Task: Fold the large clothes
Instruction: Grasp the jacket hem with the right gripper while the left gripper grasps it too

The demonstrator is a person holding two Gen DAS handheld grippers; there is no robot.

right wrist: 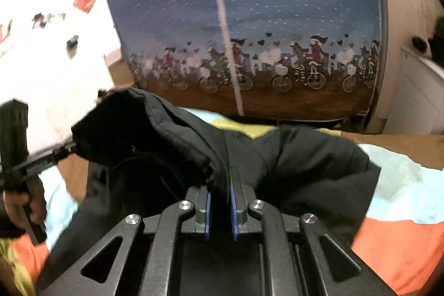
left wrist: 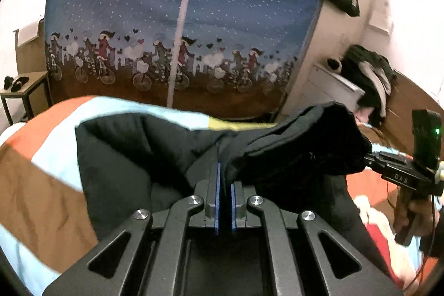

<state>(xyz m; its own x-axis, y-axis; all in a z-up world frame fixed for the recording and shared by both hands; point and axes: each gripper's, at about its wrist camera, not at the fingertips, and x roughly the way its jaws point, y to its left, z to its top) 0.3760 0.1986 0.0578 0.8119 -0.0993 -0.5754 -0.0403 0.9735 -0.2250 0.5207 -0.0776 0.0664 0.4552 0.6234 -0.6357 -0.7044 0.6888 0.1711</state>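
Note:
A large black padded jacket [left wrist: 133, 157] is lifted above the bed between both grippers. My left gripper [left wrist: 224, 171] is shut on a fold of it, its blue pads close together with fabric bunched over the tips. My right gripper [right wrist: 220, 179] is shut on another edge of the same black jacket [right wrist: 299, 157]. The right gripper also shows in the left wrist view [left wrist: 369, 157] at the right, its tips buried in the cloth. The left gripper shows in the right wrist view [right wrist: 72, 146] at the left, also gripping the cloth.
A striped bedspread [left wrist: 41, 185] of orange, brown, light blue and yellow lies under the jacket. A blue curtain [left wrist: 180, 18] with cyclist figures hangs behind. A small side table [left wrist: 25, 90] stands at the left. A heap of dark clothes [left wrist: 369, 79] sits at the right.

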